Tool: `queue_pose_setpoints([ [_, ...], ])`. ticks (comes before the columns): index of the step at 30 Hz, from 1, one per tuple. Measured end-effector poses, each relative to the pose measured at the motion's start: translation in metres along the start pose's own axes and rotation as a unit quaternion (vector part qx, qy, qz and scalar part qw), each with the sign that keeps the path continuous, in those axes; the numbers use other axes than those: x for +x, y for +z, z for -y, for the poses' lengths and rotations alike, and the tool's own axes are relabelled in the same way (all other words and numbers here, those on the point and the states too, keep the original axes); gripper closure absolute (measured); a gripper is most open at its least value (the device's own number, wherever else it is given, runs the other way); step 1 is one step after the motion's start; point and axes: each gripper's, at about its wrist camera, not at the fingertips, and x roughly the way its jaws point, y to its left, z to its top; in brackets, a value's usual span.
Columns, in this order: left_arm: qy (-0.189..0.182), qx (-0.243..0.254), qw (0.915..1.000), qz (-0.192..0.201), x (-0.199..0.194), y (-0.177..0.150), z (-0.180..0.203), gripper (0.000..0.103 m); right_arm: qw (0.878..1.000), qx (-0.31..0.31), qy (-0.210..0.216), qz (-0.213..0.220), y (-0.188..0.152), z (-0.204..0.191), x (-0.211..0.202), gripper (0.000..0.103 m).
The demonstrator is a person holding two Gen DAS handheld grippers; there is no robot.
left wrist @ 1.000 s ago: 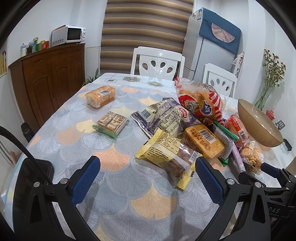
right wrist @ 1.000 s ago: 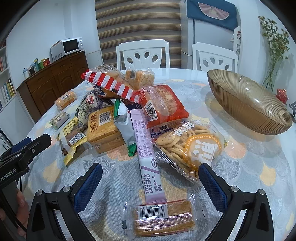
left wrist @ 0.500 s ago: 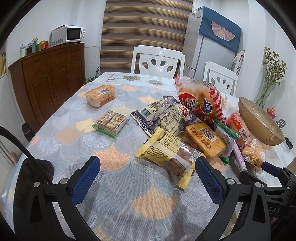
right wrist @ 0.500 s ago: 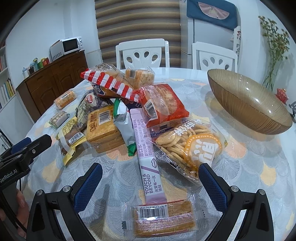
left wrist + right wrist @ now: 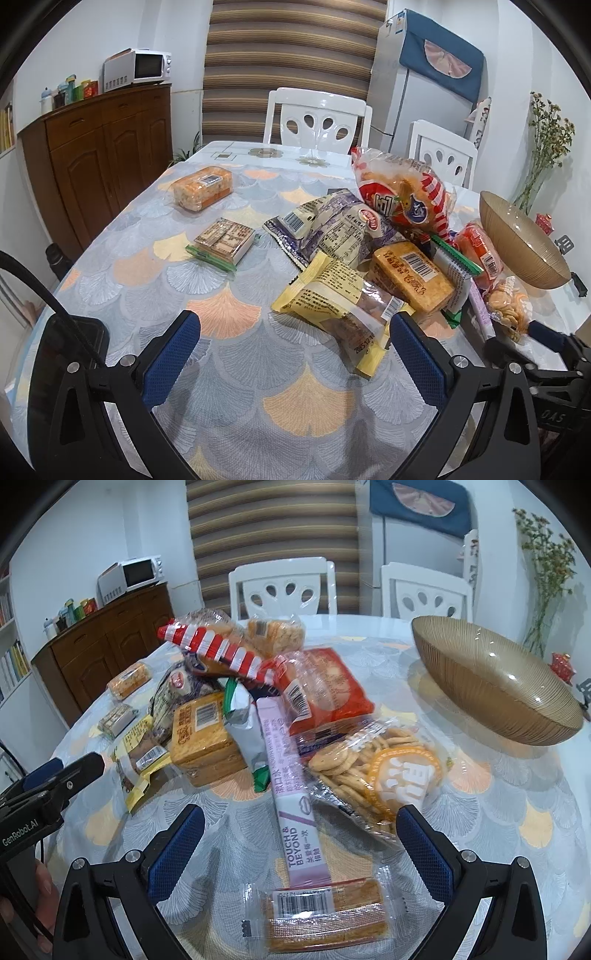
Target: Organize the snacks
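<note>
left wrist view first: the left hand-held gripper (image 5: 295, 350) hangs low over the table (image 5: 229, 369), blue pads spread wide apart and nothing between them. just ahead of its right pad lies the yellow snack packet (image 5: 332, 299), the nearest edge of the snack heap. behind that packet sit the orange cracker block (image 5: 410, 275), the purple-and-white bag (image 5: 332, 229) and the big red-striped bag (image 5: 402, 195). well to the left of the heap, on their own, rest the green-edged biscuit pack (image 5: 223, 243) and, beyond it, an orange wrapped pack (image 5: 203, 186). the brown ribbed bowl (image 5: 517, 243) stands to the right of the heap, empty as far as i can see, and looks the likely home for all this.

right wrist view: the right hand-held gripper (image 5: 301, 843) is also gaping wide, holding nothing. the wafer bar (image 5: 317, 915) lies flat right under it, touching the end of the pink sachet (image 5: 291, 794). right of the sachet is the round-cracker bag (image 5: 373, 775), then the red pack (image 5: 325, 694) behind. the bowl (image 5: 491, 690) sits to the right of the heap with bare table in between.

my call: nothing is sorted yet. take the wafer bar by its long sides, pads square and low, lifting clear so the sachet is not dragged along. crinkly wrappers may slip, and the other gripper (image 5: 55, 779) hovers left of the heap, so keep the paths apart.
</note>
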Motion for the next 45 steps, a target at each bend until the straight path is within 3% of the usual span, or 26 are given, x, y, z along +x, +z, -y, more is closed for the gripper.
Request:
queue_pose_setpoints([
  [3, -0.004, -0.003, 0.9997, -0.024, 0.004, 0.002, -0.001, 0.0, 0.999, 0.013, 0.002, 0.036, -0.003, 0.006, -0.02, 0.0],
  [7, -0.028, -0.028, 0.9985, -0.036, -0.004, 0.009, -0.007, 0.001, 0.999, 0.026, 0.022, 0.018, -0.012, 0.015, -0.03, 0.002],
  [10, -0.057, -0.05, 0.9939, -0.08, 0.0, 0.016, -0.006, 0.001, 0.999, 0.02, 0.042, -0.006, -0.014, 0.014, -0.032, 0.027],
  [13, -0.088, -0.08, 0.9861, -0.116, 0.007, 0.019, -0.003, 0.001, 0.999, 0.015, 0.045, -0.026, -0.014, 0.006, -0.028, 0.029],
  [16, -0.106, -0.097, 0.9808, -0.131, 0.012, 0.022, 0.003, 0.002, 0.997, 0.012, 0.05, -0.062, -0.013, 0.002, -0.014, 0.044],
  [18, -0.115, -0.108, 0.9778, -0.137, 0.018, 0.027, 0.007, 0.005, 0.996, 0.01, 0.052, -0.078, -0.012, 0.002, -0.006, 0.047],
  [23, -0.086, -0.128, 0.9729, -0.172, 0.044, 0.029, 0.014, 0.021, 0.995, 0.009, 0.059, -0.08, -0.006, 0.002, 0.002, 0.049],
  [26, -0.09, -0.149, 0.9667, -0.187, 0.057, 0.028, 0.014, 0.022, 0.995, 0.007, 0.057, -0.085, -0.001, 0.002, 0.01, 0.054],
  [30, -0.055, -0.136, 0.9734, -0.176, 0.065, 0.031, 0.02, 0.022, 0.993, 0.013, 0.069, -0.097, 0.006, 0.005, 0.023, 0.059],
  [34, -0.045, -0.128, 0.9755, -0.173, 0.071, 0.034, 0.022, 0.021, 0.992, 0.019, 0.073, -0.102, 0.011, 0.008, 0.034, 0.069],
  [37, -0.042, -0.109, 0.9797, -0.162, 0.067, 0.036, 0.025, 0.033, 0.992, 0.017, 0.067, -0.102, 0.013, 0.01, 0.037, 0.081],
  [38, -0.033, -0.101, 0.98, -0.169, 0.068, 0.035, 0.025, 0.048, 0.992, 0.017, 0.071, -0.102, 0.014, 0.01, 0.037, 0.081],
  [45, -0.076, -0.082, 0.9798, -0.166, 0.056, 0.023, 0.012, 0.059, 0.991, 0.013, 0.081, -0.106, 0.003, 0.008, 0.024, 0.083],
])
